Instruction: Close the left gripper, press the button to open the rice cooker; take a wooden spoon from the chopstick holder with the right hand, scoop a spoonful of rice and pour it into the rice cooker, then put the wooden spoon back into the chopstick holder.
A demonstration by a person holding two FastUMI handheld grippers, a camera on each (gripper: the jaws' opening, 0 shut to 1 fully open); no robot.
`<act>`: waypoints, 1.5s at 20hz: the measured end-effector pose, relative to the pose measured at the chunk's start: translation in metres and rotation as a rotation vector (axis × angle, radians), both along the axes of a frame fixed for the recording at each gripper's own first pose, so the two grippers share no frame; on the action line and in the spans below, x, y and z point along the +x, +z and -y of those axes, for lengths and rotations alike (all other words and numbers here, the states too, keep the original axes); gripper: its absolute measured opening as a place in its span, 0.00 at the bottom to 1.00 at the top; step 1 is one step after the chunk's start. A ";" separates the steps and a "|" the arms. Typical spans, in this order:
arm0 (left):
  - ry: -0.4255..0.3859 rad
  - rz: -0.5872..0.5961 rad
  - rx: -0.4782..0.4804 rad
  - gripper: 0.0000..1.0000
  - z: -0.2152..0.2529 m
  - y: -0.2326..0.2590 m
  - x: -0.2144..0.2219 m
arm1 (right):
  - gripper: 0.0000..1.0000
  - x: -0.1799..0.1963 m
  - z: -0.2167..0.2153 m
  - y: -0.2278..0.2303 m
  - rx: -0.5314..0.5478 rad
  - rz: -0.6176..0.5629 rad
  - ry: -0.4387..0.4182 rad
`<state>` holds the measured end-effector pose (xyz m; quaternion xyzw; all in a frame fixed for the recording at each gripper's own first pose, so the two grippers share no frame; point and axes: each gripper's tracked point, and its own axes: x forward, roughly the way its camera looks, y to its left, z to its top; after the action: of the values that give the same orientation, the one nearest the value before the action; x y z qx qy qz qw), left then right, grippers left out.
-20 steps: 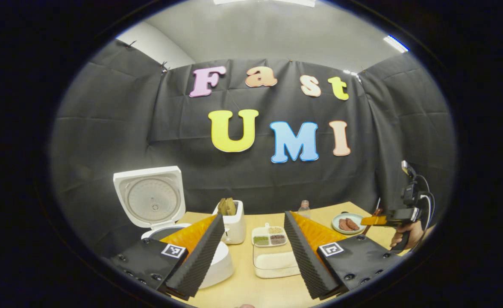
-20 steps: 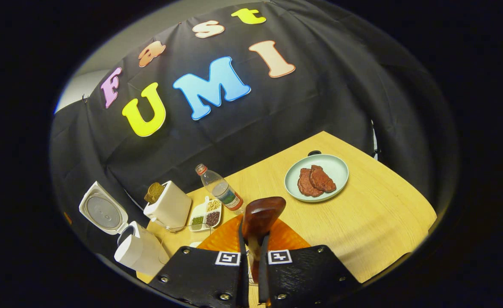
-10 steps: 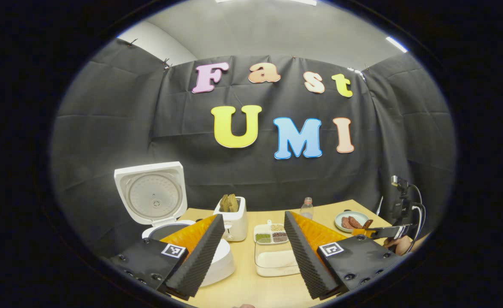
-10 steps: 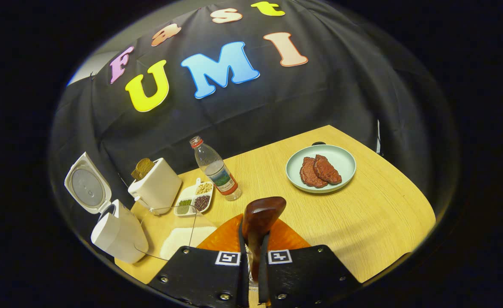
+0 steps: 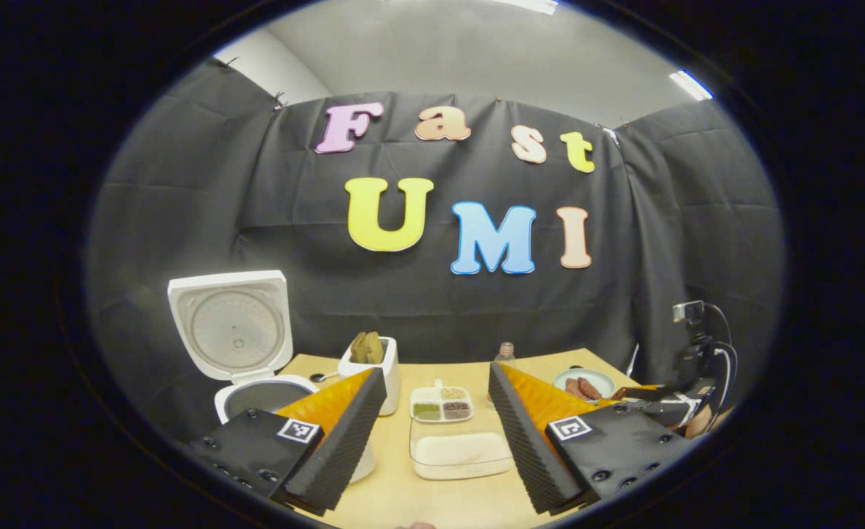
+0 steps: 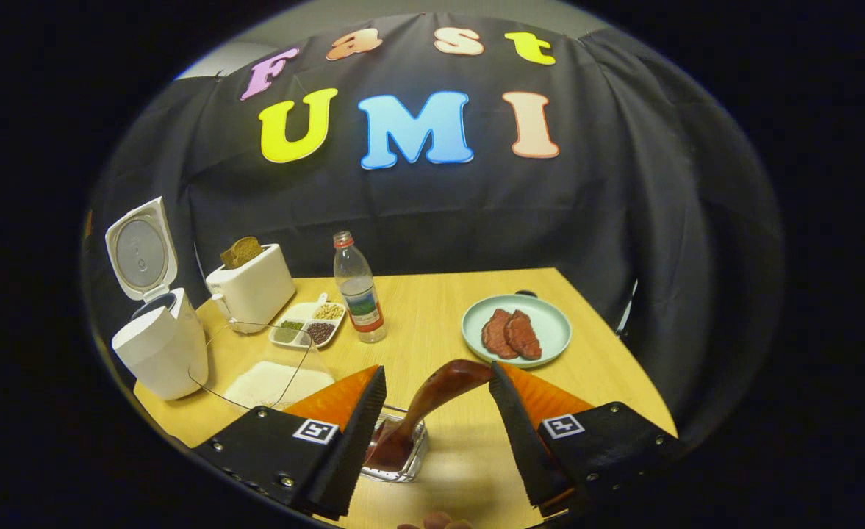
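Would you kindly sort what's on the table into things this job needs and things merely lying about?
Job:
rice cooker
wooden spoon
chopstick holder
rice container

Lying about:
toaster
bottle
plate of meat
divided dish

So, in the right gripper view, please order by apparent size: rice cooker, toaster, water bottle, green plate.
1. rice cooker, largest with its lid raised
2. green plate and toaster: they look alike, and the plate lies nearer the camera, so no ranking
3. water bottle, slimmest
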<state>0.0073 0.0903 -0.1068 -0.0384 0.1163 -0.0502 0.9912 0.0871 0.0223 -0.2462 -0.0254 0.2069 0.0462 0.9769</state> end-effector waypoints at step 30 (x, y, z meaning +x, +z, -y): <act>0.269 0.082 0.043 0.96 -0.220 0.093 0.094 | 0.85 -0.014 -0.084 0.206 0.098 0.367 0.149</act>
<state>0.1010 0.3099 -0.0135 -0.0302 0.0707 0.0839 0.9935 0.0729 0.1062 -0.0398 -0.0012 0.0203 0.1231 0.9922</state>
